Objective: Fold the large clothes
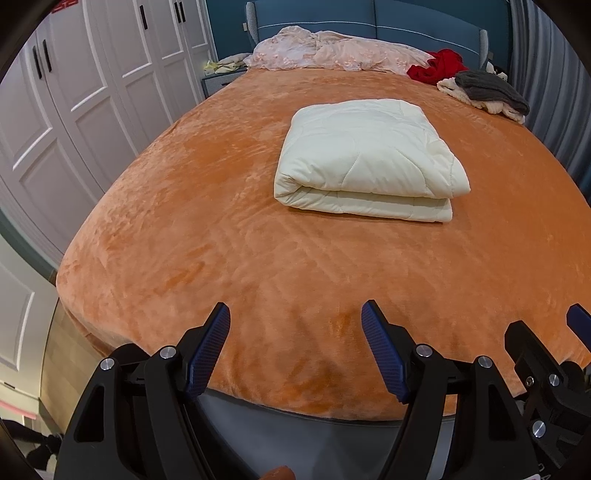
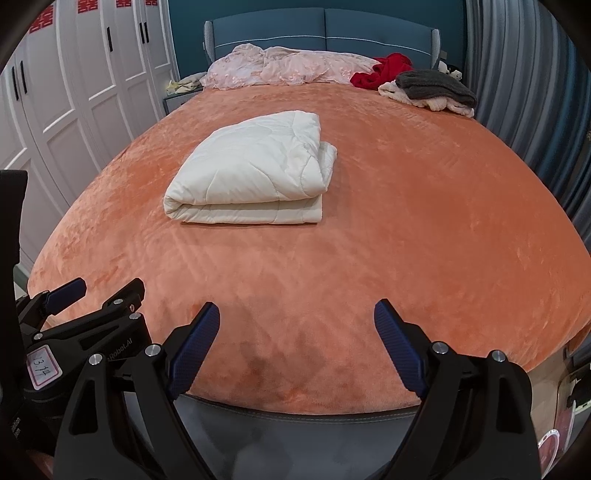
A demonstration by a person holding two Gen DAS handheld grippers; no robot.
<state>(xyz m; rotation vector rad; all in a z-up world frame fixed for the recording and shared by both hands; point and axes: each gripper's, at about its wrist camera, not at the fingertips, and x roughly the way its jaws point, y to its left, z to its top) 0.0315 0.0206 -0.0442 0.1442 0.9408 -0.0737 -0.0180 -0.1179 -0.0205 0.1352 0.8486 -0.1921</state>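
Nearest the lens, the left gripper (image 1: 295, 332) is hovering at the bottom of the left wrist view with its blue-padded fingers (image 1: 207, 354) spread wide apart and nothing lying between them. The right gripper (image 2: 297, 332) is hovering likewise at the bottom of the right wrist view, its fingers (image 2: 194, 350) also standing well apart and empty; each tool is showing at the lower edge of the other's frame. Both are sitting just above the near edge of the bed, where the orange plush bedspread (image 1: 221, 240) is covering the mattress.

At mid-frame, well apart from both grippers, the folded cream quilt (image 1: 365, 158) is lying flat on the bedspread, its rounded fold facing the cameras and its layers stacked in a neat rectangle.

Toward the upper part of the frames, a crumpled pink floral cover (image 2: 284, 66) is lying along the blue padded headboard (image 2: 325, 33). At upper right, a red garment (image 2: 384, 72) is resting beside a dark grey knit (image 2: 436, 86) piled on what is possibly a cream fleece item. White wardrobe doors (image 1: 92, 81) are filling the left side.
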